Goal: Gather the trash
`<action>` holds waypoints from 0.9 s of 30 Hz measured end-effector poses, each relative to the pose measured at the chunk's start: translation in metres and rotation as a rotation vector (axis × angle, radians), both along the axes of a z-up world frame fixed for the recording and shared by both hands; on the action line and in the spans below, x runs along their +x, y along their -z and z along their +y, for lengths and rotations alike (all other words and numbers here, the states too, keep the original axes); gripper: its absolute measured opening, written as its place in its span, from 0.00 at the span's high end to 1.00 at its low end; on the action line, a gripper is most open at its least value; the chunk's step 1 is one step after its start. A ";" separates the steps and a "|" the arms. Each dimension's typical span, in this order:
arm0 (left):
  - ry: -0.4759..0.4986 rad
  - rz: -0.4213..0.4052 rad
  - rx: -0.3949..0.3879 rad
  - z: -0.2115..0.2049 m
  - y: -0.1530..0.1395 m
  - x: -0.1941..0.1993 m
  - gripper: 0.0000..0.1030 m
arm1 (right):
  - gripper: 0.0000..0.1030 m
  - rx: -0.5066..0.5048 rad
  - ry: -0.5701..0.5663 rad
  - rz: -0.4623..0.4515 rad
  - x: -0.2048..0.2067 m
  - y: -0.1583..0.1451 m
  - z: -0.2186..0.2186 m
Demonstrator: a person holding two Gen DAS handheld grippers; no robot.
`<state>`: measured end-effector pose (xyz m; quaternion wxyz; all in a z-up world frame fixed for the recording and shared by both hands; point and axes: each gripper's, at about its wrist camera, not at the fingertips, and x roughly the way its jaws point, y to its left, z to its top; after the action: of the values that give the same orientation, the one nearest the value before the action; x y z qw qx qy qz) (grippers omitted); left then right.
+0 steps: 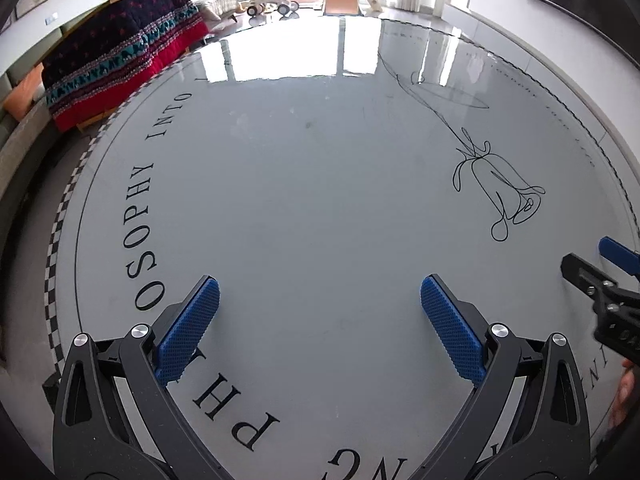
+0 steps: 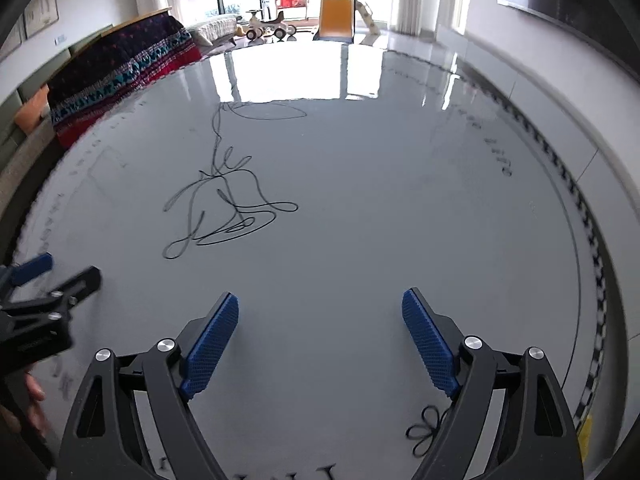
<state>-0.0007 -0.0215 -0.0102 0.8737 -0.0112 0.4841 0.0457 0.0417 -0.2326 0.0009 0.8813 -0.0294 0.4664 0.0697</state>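
No trash shows in either view. My left gripper point(image 1: 319, 290) is open above a round grey mat point(image 1: 320, 184) printed with black letters and a line drawing; nothing lies between its blue pads point(image 1: 188, 332). My right gripper point(image 2: 320, 304) is open too, over the same mat point(image 2: 360, 208), with only bare mat between its pads point(image 2: 212, 344). In the left wrist view the right gripper point(image 1: 600, 268) juts in at the right edge. The left gripper point(image 2: 56, 272) enters the right wrist view at the left edge, with a hand point(image 2: 32, 400) below it.
A checkered border point(image 2: 592, 272) rings the mat on a glossy floor. A couch with a red and navy blanket point(image 1: 120, 60) stands at the far left. A yellow toy slide point(image 2: 338, 12), a ride-on toy point(image 2: 268, 26) and a red chair sit by the far windows.
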 end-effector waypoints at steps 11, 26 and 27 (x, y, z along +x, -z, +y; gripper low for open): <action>-0.005 -0.035 0.007 0.004 0.001 -0.001 0.05 | 0.03 0.009 0.018 -0.019 0.007 0.004 -0.004; -0.005 -0.035 0.007 0.005 0.002 -0.001 0.05 | 0.03 0.007 0.019 -0.019 0.005 0.004 -0.003; -0.005 -0.035 0.007 0.005 0.002 0.000 0.05 | 0.03 0.007 0.019 -0.019 0.006 0.004 -0.004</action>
<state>-0.0008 -0.0163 -0.0119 0.8820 -0.0102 0.4686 0.0491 0.0478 -0.2361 -0.0031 0.8863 -0.0227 0.4582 0.0628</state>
